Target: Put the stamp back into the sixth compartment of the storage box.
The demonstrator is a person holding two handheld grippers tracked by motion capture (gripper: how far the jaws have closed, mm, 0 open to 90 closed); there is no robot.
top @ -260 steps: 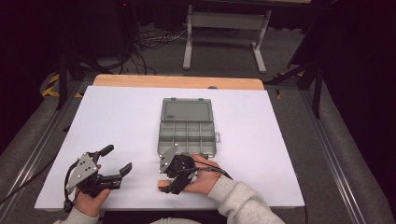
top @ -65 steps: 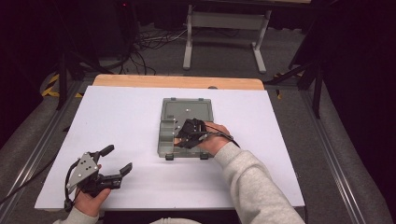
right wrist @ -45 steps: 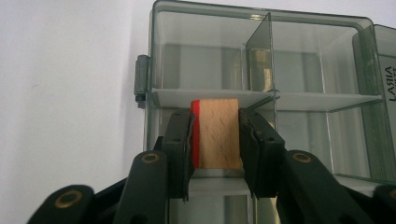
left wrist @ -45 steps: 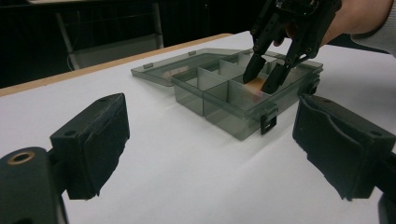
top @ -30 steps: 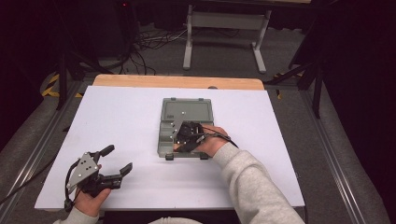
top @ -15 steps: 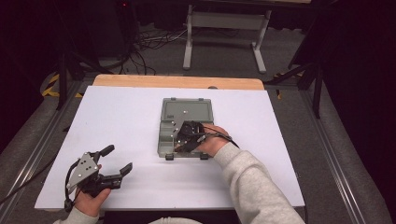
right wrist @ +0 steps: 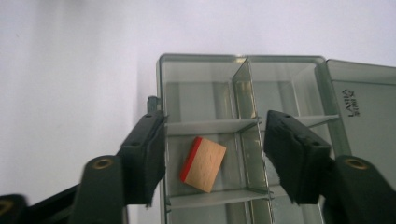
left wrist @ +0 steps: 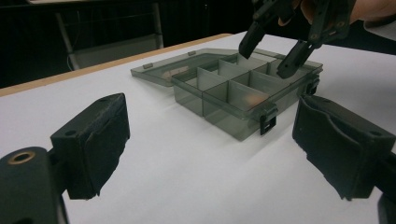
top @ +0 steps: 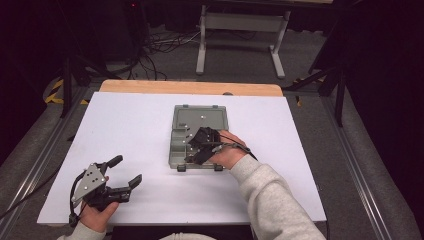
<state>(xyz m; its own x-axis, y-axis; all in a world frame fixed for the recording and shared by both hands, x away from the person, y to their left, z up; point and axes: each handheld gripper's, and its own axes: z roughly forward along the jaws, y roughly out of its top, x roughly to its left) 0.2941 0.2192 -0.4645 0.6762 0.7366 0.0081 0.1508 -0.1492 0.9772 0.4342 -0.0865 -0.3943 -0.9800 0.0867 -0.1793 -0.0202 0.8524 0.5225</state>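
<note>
The right gripper (right wrist: 212, 158) is held over the grey compartment box (top: 176, 150), jaws spread wide with nothing gripped. Seen in the right gripper view, a small wooden block (right wrist: 203, 164) lies flat on the floor of one compartment, right in the gap between the two pads, a bit nearer the left-hand one and touching neither. Its long axis is tilted, running roughly away from the camera and skewed off the line of the jaws, so if a grab is intended next, a slight twist would probably be needed for the pads to close on its long sides. The dividers sit close on either side, so room for the pads looks tight.

The block itself is pale plain wood, rectangular, with one long edge painted red, the one facing the left pad. The box lid (top: 201, 117) is folded back flat on the white table (top: 125, 120).

The left gripper (top: 125, 172) is parked well off from the box, jaws also wide apart and empty, so the right is clearly the nearer one
</note>
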